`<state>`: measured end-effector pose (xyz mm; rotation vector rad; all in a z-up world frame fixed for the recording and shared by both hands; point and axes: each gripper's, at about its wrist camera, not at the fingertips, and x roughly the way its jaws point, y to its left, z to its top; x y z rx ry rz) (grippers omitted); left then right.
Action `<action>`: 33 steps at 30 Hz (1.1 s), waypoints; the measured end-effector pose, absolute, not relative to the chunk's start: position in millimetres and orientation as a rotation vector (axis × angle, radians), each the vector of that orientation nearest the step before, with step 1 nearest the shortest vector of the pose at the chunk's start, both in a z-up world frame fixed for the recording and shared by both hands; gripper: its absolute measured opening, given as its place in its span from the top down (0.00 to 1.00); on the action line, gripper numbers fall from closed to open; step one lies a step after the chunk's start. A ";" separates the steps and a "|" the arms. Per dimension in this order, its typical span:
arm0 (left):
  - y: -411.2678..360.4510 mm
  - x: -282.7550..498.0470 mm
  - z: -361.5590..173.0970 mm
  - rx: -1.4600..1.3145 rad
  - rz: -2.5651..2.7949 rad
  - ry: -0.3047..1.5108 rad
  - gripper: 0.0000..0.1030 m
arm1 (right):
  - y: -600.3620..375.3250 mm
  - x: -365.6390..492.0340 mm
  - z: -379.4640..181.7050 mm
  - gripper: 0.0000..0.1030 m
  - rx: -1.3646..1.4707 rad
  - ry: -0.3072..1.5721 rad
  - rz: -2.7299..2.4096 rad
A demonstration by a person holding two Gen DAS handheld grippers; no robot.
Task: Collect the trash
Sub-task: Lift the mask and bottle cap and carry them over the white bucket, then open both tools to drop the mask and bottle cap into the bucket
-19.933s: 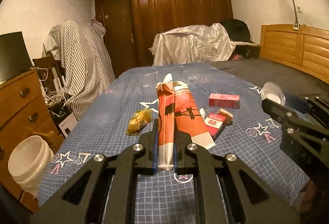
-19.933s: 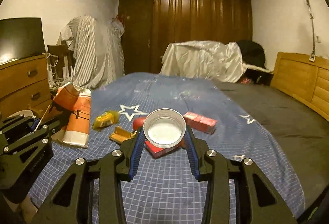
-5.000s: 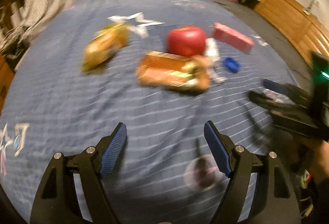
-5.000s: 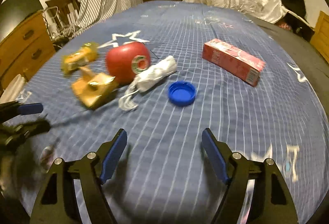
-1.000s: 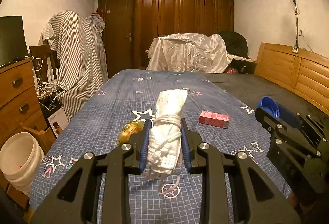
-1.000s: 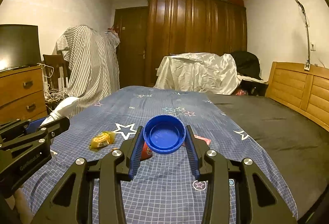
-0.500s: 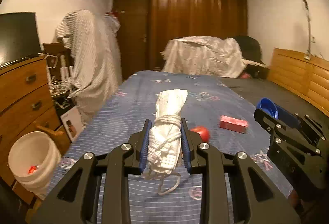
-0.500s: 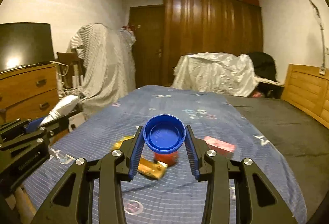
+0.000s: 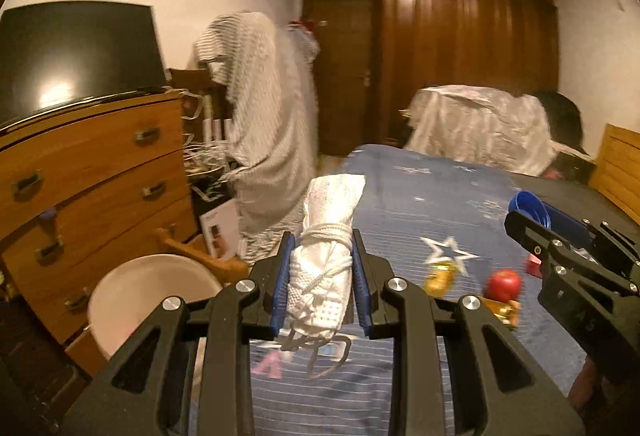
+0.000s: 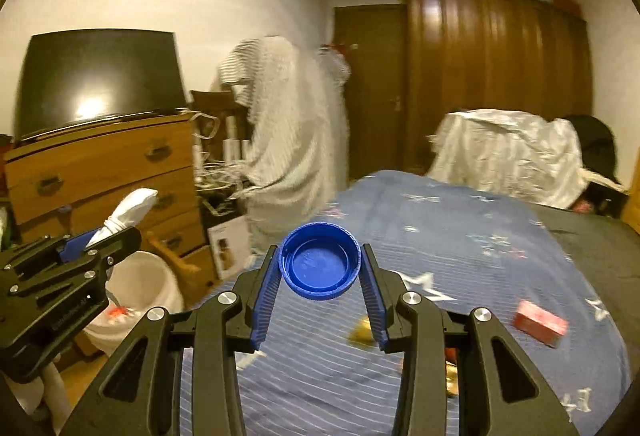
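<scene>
Since a second ago both views have swung toward the left side of the room, so the dresser and the white bucket now fill the left of each picture and the bed has slid to the right. In the left wrist view, the left gripper is clamped on a white bundle tied round with string, which stands up between the blue pads with loose string hanging below. The white bucket sits at about 8 o'clock from the bundle, on the floor against the wooden dresser. At 3 o'clock the right gripper shows from the side, holding a blue cap. On the blue star-patterned bed, at about 4 o'clock, lie a yellow wrapper, a red apple and a gold packet, all blurred. In the right wrist view, the right gripper is closed on the blue cap, open side facing the camera. The left gripper with its white bundle is at 9 o'clock, above the white bucket, which has something red inside. A red box lies on the bed at 4 o'clock.
</scene>
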<state>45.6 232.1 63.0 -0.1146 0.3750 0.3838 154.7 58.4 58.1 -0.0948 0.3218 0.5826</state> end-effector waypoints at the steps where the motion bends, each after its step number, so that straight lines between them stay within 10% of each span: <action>1: 241.3 43.0 64.0 -0.119 0.399 0.376 0.75 | 73.9 154.6 61.1 0.61 -0.100 0.324 0.599; 18: 394.7 5.1 46.4 -0.221 0.594 0.509 0.75 | 331.8 146.0 75.6 0.61 -0.245 0.451 0.892; 33: 489.7 25.7 -12.0 -0.387 0.543 0.731 0.75 | 492.0 213.4 -3.1 0.60 -0.381 0.929 1.107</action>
